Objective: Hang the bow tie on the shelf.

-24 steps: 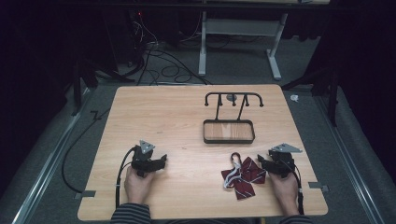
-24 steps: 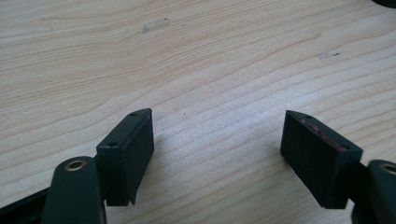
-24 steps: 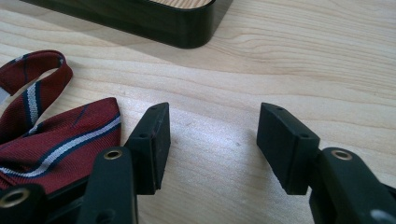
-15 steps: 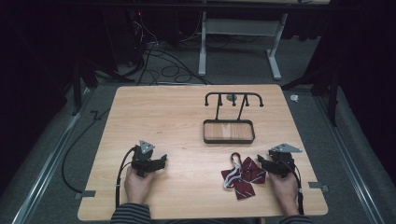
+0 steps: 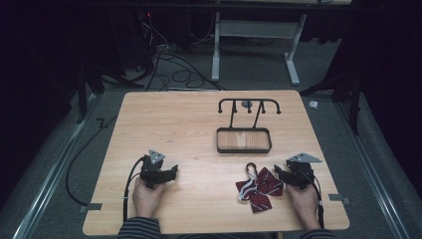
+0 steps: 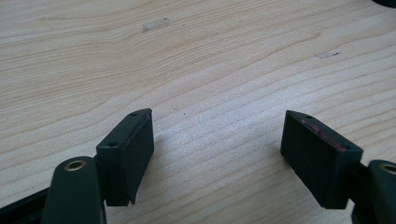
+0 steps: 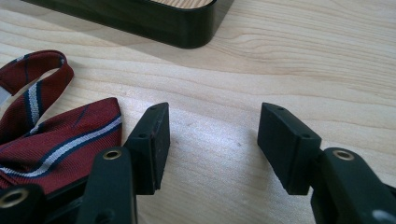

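A light wooden table point(image 5: 189, 124) holds a black metal stand with a flat wooden tray at its foot point(image 5: 244, 140) and a bar of small hooks on top. This stand is the marker for everything else.

A dark red tie with white and blue stripes point(image 5: 260, 185) lies crumpled on the table, a little nearer the person than the stand's tray. It is not touching the tray. In the right gripper view the tie point(image 7: 56, 140) is cut off at the left edge, so its full shape is hard to see. One loop of it curls up.

The right gripper point(image 5: 280, 176) sits on the table just beside the tie, nearer the person than the stand. Its jaws are spread apart with bare wood between them. The black corner of the tray point(image 7: 187, 28) shows ahead of the jaws.

The left gripper point(image 5: 173, 172) rests well to the left of the stand. Its jaws are spread wide over bare wood too.

The person's hands hold both grippers, and striped sleeves are cut off at the bottom edge.
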`<action>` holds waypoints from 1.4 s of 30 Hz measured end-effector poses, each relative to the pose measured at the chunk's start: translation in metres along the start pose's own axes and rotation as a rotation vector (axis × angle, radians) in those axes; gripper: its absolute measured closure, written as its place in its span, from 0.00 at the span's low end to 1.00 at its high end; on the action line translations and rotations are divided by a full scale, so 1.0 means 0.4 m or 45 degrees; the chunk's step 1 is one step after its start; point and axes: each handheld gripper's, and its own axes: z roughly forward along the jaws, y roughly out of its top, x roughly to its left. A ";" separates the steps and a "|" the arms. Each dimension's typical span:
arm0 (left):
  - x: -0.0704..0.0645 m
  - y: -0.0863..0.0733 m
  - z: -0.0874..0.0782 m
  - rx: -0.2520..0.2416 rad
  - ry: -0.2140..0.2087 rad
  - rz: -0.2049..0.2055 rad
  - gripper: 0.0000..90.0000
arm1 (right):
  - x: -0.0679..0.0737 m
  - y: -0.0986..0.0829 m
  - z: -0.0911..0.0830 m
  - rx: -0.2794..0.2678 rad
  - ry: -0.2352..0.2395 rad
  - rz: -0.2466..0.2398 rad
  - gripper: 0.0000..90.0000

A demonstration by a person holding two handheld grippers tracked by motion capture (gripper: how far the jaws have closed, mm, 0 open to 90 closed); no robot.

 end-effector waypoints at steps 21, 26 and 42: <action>0.000 0.000 0.000 -0.002 -0.002 -0.002 0.29 | -0.011 0.001 -0.018 -0.032 0.049 0.053 0.54; 0.000 0.000 0.000 -0.001 -0.002 -0.001 0.29 | -0.011 0.004 -0.031 -0.045 0.062 0.058 0.56; 0.001 0.000 0.000 -0.003 -0.003 -0.003 0.29 | 0.014 0.024 -0.059 -0.079 0.145 0.015 0.62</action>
